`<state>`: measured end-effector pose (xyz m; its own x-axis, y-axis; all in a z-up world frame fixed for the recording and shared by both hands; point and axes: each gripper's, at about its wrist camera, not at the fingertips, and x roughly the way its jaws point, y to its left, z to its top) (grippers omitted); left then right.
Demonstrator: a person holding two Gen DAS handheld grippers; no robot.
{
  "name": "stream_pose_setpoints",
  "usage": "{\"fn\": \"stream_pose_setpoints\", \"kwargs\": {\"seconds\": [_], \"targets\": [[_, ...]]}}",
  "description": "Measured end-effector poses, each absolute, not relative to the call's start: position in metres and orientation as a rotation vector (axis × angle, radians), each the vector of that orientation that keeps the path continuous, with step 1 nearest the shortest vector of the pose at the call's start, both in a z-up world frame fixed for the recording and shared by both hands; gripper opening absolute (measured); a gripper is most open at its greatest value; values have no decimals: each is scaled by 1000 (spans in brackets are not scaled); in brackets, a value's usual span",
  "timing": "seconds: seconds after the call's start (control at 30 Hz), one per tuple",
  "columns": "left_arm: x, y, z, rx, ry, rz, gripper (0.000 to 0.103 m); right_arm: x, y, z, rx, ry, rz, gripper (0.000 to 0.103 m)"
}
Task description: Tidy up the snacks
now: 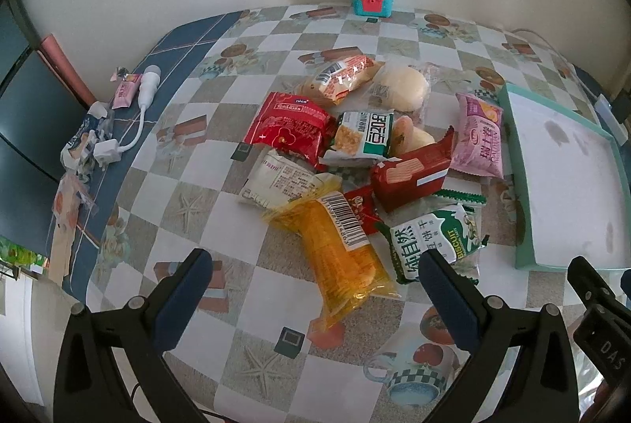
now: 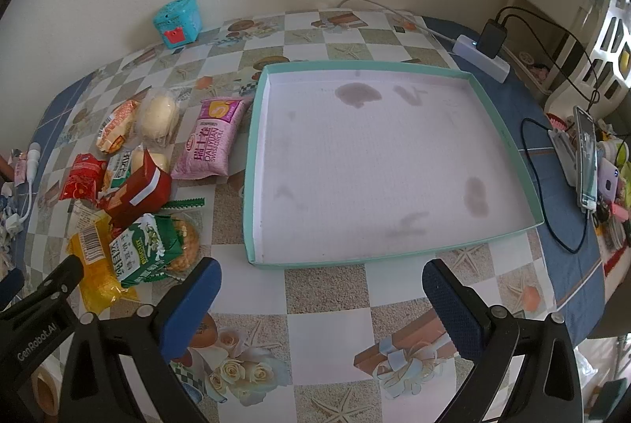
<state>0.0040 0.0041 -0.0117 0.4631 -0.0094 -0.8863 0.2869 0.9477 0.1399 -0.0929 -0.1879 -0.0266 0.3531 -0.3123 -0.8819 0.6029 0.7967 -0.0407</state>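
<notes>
Left tool [image 1: 315, 289]: wide open, empty, above the near end of the yellow packet [image 1: 339, 249].
Snack pile [image 1: 355, 147]: heaped on the table [image 1: 197, 186], just left of the tray [image 2: 252, 163].
Tray: teal-rimmed, nothing in it.
Right tool [image 2: 321, 291]: spread wide, empty, near the tray's front edge.

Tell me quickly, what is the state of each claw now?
Left claw: open, holding nothing.
Right claw: open, holding nothing.
</notes>
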Motion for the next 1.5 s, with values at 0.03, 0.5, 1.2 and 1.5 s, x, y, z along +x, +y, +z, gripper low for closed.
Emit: {"fn": "stream_pose_setpoints", "kwargs": {"seconds": [0.03, 0.5, 1.2, 1.5], "targets": [[5, 5, -12, 287, 1078, -185, 103, -93, -188, -27, 315, 1055, -605, 103], [8, 7, -14, 281, 1095, -172, 103, -93, -190, -28, 326, 1055, -607, 103], [9, 9, -16, 275, 1110, -165, 103, -95, -191, -29, 340, 1057, -613, 103], [9, 9, -16, 274, 1110, -166, 103, -94, -191, -29, 341, 1058, -614, 103]]}}
